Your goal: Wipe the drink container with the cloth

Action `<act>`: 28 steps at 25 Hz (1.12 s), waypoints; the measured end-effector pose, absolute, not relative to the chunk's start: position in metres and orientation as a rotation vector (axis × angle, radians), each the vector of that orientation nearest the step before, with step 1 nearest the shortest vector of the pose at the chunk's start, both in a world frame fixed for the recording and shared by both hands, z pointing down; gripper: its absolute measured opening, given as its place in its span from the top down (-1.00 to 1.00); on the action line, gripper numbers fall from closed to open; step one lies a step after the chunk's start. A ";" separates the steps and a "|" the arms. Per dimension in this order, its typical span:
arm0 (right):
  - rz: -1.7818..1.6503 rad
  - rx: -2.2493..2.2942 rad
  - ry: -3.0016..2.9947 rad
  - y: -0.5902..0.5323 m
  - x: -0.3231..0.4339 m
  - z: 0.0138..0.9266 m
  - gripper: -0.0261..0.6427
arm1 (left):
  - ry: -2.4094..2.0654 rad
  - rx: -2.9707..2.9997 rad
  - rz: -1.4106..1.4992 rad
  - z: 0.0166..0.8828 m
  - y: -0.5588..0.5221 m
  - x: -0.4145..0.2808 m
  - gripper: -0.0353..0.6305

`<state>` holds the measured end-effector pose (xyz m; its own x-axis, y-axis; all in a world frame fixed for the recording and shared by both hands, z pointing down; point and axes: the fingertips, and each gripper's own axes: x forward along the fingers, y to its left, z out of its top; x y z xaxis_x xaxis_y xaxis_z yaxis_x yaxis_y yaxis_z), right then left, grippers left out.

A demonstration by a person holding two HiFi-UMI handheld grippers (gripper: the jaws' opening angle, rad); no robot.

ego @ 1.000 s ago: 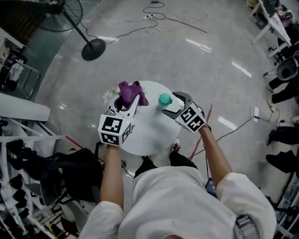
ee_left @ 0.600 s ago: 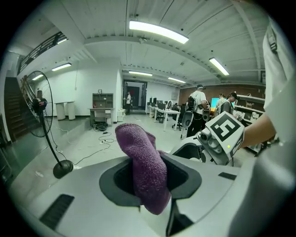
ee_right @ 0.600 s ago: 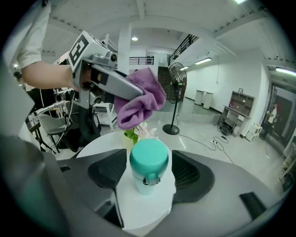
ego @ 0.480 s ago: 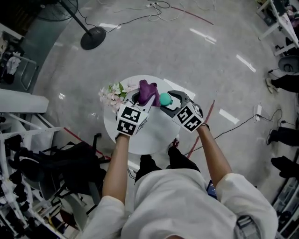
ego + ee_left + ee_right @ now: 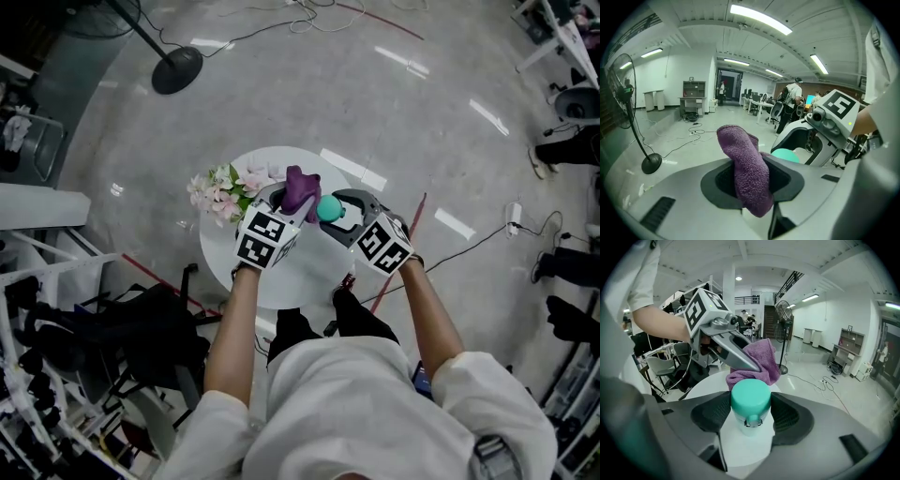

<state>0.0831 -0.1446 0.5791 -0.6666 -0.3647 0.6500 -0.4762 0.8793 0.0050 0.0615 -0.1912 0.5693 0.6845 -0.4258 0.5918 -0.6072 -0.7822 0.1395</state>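
The drink container (image 5: 328, 208), a pale bottle with a teal lid (image 5: 750, 401), stands on the round white table (image 5: 305, 272). My right gripper (image 5: 331, 216) has it between its jaws, which are closing, and both pads touch the lid's sides (image 5: 750, 411). My left gripper (image 5: 287, 204) is shut on a purple cloth (image 5: 300, 189), which sticks up and droops between the pads (image 5: 749, 176). The cloth (image 5: 758, 359) hangs right behind the lid and touches or nearly touches it. In the left gripper view the teal lid (image 5: 785, 155) shows just past the cloth.
A bunch of pink and white flowers (image 5: 217, 192) lies on the table's left part. A standing fan's base (image 5: 176, 70) and loose cables lie on the floor beyond. Dark bags and racks (image 5: 131, 333) crowd the left, and people sit at desks on the right.
My left gripper has carried the cloth rightward across the table, up against the container. The right gripper's jaws have closed in on the teal lid.
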 end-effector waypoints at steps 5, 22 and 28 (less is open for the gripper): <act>0.213 0.590 -2.374 -0.129 0.086 0.579 0.09 | -0.799 2.512 0.827 0.597 -0.179 0.064 0.49; 0.186 0.545 -2.410 -0.132 0.084 0.579 0.09 | -0.791 2.237 0.843 0.728 -0.169 0.058 0.50; 0.170 0.489 -2.425 -0.134 0.085 0.577 0.09 | -0.770 2.179 0.920 0.756 -0.168 0.057 0.49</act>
<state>0.0847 -0.1342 0.5769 -0.7191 -0.3025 0.6256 -0.3871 0.9221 0.0009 0.0574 -0.1682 0.7556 0.5827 -0.2616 0.7694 -0.7115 -0.6217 0.3275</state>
